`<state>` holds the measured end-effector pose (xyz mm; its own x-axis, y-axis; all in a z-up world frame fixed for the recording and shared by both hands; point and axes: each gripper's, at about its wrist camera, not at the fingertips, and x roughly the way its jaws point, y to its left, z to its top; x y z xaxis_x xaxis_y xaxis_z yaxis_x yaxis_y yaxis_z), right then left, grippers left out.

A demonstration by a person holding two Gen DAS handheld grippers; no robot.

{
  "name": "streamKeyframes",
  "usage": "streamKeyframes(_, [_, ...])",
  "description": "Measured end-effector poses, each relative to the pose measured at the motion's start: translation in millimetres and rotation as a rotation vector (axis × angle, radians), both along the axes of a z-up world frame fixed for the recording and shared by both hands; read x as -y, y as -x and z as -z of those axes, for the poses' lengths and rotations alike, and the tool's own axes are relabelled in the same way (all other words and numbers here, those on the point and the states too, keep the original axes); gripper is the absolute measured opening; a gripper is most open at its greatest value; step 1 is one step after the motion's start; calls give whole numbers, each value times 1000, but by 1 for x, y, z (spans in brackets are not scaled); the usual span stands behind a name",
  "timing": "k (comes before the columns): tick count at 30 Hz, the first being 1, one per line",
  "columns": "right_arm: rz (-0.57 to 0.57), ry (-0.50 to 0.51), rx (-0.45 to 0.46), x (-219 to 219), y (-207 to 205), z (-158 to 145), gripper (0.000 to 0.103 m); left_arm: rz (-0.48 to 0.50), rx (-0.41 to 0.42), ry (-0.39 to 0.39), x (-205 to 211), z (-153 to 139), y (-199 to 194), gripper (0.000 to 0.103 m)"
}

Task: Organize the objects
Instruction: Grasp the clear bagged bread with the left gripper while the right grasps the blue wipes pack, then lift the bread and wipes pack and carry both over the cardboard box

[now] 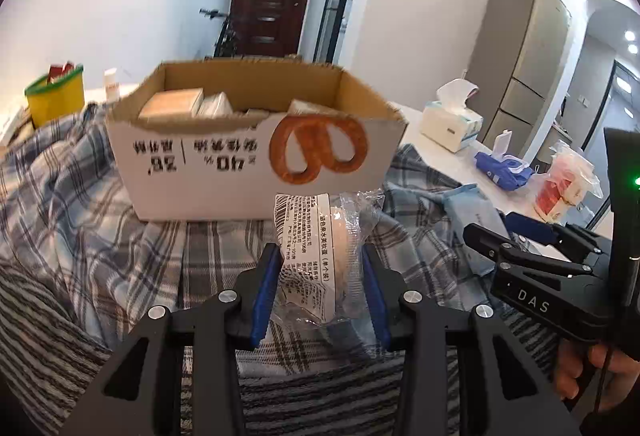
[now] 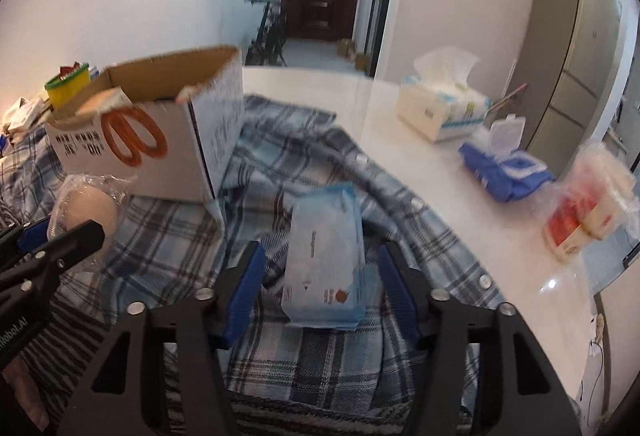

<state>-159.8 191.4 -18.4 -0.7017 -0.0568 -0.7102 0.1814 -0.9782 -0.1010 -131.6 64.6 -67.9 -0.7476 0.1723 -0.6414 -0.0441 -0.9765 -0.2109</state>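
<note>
My left gripper [image 1: 320,256] is shut on a clear-wrapped pale round bun [image 1: 320,256], held above the plaid cloth just in front of the open cardboard box [image 1: 224,171]. The bun [image 2: 86,209] and the left gripper's fingers [image 2: 60,236] also show in the right wrist view, beside the box [image 2: 168,159]. My right gripper [image 2: 322,260] is open, its fingers either side of a light blue wipes pack [image 2: 324,260] lying on the cloth. The right gripper [image 1: 516,236] also shows at the right of the left wrist view. The box holds several packets.
A plaid cloth [image 2: 280,163] covers the white table [image 2: 440,195]. A tissue box [image 2: 444,107], a blue wipes pack with open lid [image 2: 504,171] and a red-and-white bagged package [image 2: 588,211] sit on the right. A yellow tub [image 1: 56,95] stands at the far left.
</note>
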Motion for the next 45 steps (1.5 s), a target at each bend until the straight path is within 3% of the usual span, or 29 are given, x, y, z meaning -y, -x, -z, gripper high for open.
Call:
streamKeyframes(4, [18,-37,21,2,5,6,54,-16,11,-22,4,3,2,43])
streamKeyframes(7, [8,-89,56,10,10,15,43,-11,15,-36,5,5,2,43])
streamKeyframes(10, [15,-74,50,7,9,15,34,-20,8,-41,7,3,0,43])
streamKeyframes(19, [21,-30,-145,4,-21,-27,32,-27,-113,53,3,-32,-31,43])
streamKeyframes(31, [-176,92,-290,63,-70,-90,32,-58,-240,113,40,-94,-71,43])
streamKeyframes(35, [-208,100,-308,78,-65,-103,32,-35,-255,151,54,-113,-64,43])
streamKeyframes(38, [-217,102,-365,88,-57,-121,32,-71,-291,159,69,-135,-57,43])
streamKeyframes(42, [-220,118,-460,103,-49,-146,32,-84,-380,171,76,-160,-47,43])
streamKeyframes(45, [-189,184,-524,102,-43,-157,32,-84,-463,156,81,-170,-41,43])
